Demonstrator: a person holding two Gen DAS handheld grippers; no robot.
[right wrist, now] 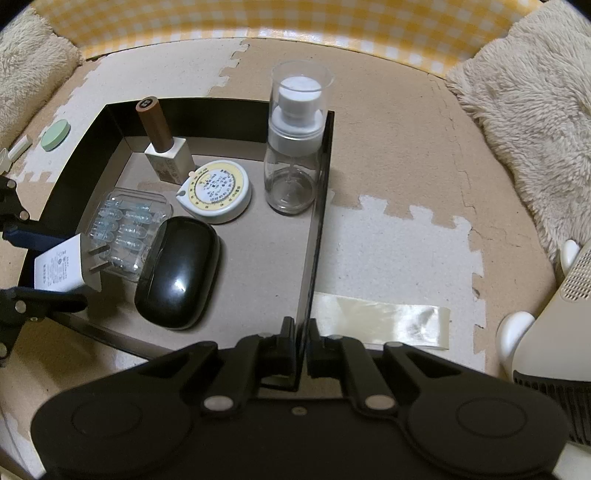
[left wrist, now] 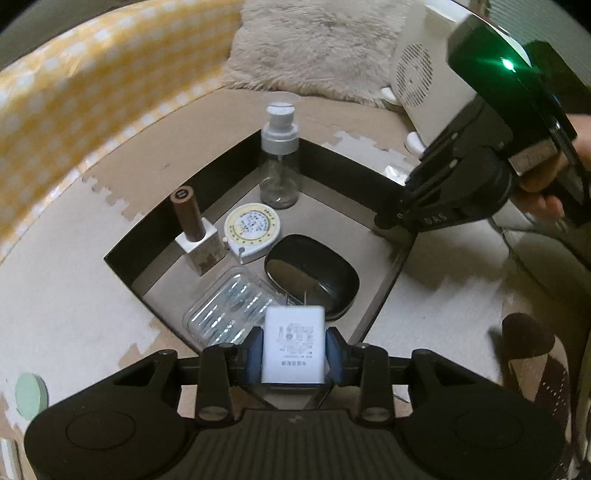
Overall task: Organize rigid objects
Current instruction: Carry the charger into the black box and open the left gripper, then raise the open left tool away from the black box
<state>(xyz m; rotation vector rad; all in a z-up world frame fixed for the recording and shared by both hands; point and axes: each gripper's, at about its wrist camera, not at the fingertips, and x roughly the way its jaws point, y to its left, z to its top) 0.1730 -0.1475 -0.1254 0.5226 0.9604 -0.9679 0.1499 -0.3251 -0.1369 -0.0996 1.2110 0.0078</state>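
Note:
An open black-walled box [right wrist: 318,221] sits on the foam mat. It holds a clear spray bottle [right wrist: 293,155], a brown-capped bottle [right wrist: 166,147], a round tape measure [right wrist: 218,190], a glossy black case [right wrist: 177,273] and a clear plastic case [right wrist: 127,218]. My left gripper [left wrist: 294,363] is shut on a white charger plug [left wrist: 293,343]. The plug hangs at the box's near edge, prongs pointing over the clear case [left wrist: 225,306]. My right gripper [right wrist: 300,336] is shut on the box's right wall, and its black body shows at the box rim [left wrist: 391,221] in the left wrist view.
Yellow checked fabric [right wrist: 258,18] borders the mat at the back. Fluffy cushions [right wrist: 528,110] lie at both sides. A white vented appliance [right wrist: 565,314] stands at the right. A strip of tape [right wrist: 384,321] lies beside the box, and a green disc [right wrist: 55,134] lies left of it.

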